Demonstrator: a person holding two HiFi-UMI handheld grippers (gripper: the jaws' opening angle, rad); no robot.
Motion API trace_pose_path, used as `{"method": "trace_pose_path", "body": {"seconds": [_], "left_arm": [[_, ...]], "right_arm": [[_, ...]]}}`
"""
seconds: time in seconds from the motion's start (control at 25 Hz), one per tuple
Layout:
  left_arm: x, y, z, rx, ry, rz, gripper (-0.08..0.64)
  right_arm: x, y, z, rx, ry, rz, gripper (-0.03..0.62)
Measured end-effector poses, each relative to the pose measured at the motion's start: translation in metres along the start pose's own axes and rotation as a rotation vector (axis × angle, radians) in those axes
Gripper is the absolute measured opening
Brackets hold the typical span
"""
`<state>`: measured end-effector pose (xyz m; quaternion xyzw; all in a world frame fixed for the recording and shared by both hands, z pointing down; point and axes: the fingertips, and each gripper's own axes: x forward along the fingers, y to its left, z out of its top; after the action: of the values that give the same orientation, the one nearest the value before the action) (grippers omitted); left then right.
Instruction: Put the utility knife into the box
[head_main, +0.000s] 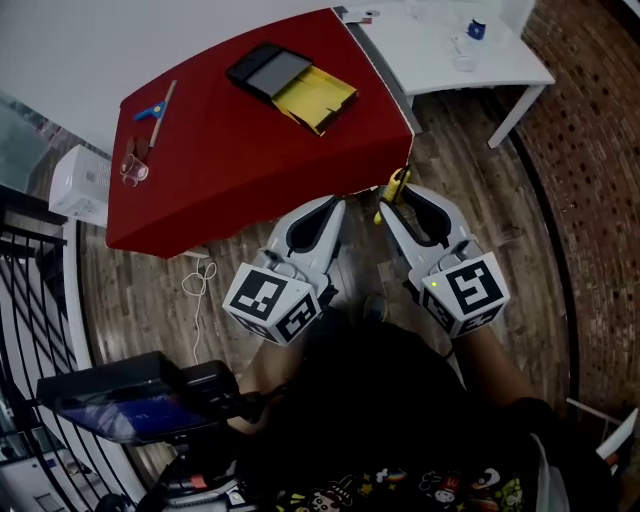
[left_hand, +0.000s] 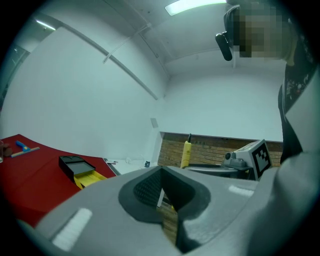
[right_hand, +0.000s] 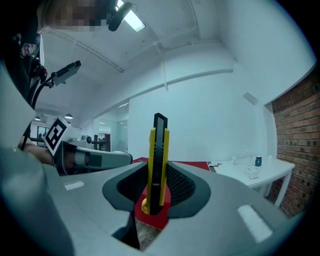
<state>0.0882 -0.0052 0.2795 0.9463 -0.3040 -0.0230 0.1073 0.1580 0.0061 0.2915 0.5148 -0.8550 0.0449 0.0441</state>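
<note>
The yellow and black utility knife (right_hand: 158, 165) stands upright between the pads of my right gripper (right_hand: 156, 197), which is shut on it. In the head view the knife (head_main: 394, 186) sticks out of my right gripper (head_main: 388, 204) just off the red table's near edge. The box (head_main: 292, 84), a yellow tray with a black lid part, lies open on the red table (head_main: 230, 160), far from both grippers. My left gripper (head_main: 334, 208) is shut and holds nothing. It hangs beside the right one. From the left gripper (left_hand: 161, 172) the box (left_hand: 78, 168) shows at the left.
A blue-handled tool (head_main: 156, 107) and a small glass (head_main: 133, 170) lie on the red table's left part. A white table (head_main: 455, 45) with small items stands at the back right. A white appliance (head_main: 80, 185) and a tripod device (head_main: 140, 400) are on the wooden floor at the left.
</note>
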Motion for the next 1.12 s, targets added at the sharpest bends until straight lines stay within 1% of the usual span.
{"method": "trace_pose_path", "body": {"seconds": [0.28,0.52,0.68,0.8,1.0,1.12], "left_arm": [[0.028,0.031,-0.004,-0.011,0.013,0.04,0.003],[0.054,0.081,-0.008,-0.038,0.035,0.042,0.003],[0.072,0.131,-0.01,-0.05,0.052,0.042,0.003],[0.083,0.175,-0.012,-0.072,0.065,0.051,0.003],[0.108,0.261,-0.006,-0.126,0.095,0.036,0.003],[0.11,0.287,-0.011,-0.124,0.101,0.031,0.003]], "right_arm": [[0.035,-0.032,-0.014,0.017,0.05,0.015,0.141],[0.093,-0.049,-0.028,0.03,0.104,0.026,0.141],[0.145,-0.059,-0.036,0.046,0.133,0.023,0.141],[0.189,-0.066,-0.044,0.05,0.167,0.015,0.141],[0.285,-0.086,-0.054,0.057,0.252,-0.018,0.141],[0.314,-0.088,-0.064,0.043,0.267,-0.033,0.141]]}}
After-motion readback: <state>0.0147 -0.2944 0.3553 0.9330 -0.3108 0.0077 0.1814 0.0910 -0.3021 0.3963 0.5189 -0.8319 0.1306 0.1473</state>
